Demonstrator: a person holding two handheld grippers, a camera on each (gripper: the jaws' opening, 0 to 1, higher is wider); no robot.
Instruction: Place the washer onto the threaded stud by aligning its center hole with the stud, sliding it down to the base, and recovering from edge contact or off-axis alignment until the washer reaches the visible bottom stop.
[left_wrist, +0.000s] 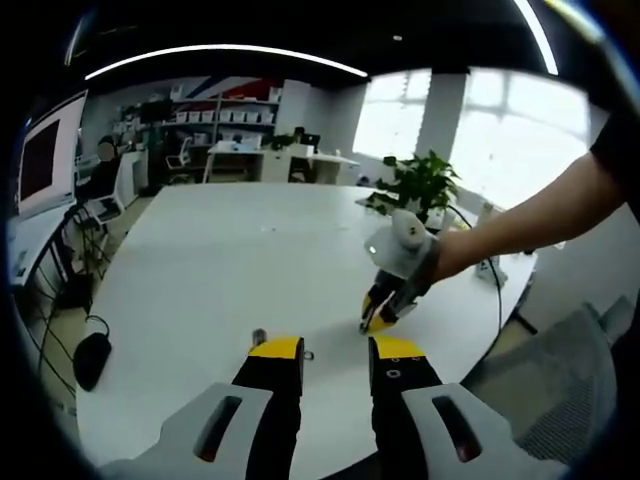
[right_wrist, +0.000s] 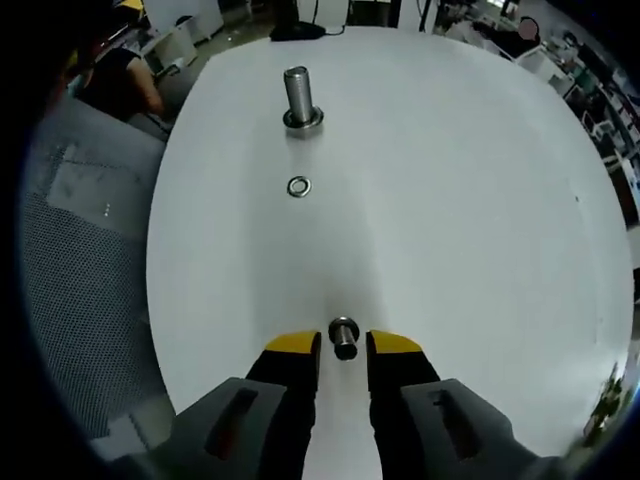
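A tall threaded stud (right_wrist: 299, 95) stands upright on its round base at the far end of the white table (right_wrist: 460, 200). The washer (right_wrist: 298, 186) lies flat on the table a little nearer than the stud. My right gripper (right_wrist: 343, 346) is open, low over the table. A short metal bolt-like piece (right_wrist: 343, 335) stands between its yellow tips with a thin gap on each side. In the left gripper view my left gripper (left_wrist: 336, 350) is open and holds nothing. The stud's top (left_wrist: 258, 335) peeks out beside its left jaw, and the washer (left_wrist: 308, 354) lies between the jaws. The right gripper (left_wrist: 378, 318) touches the table just beyond.
A grey mesh chair (right_wrist: 85, 270) stands along the table's left edge in the right gripper view. A person's arm (left_wrist: 540, 215) reaches in from the right. A potted plant (left_wrist: 420, 185) and cables sit at the table's far side. Desks and shelves fill the room behind.
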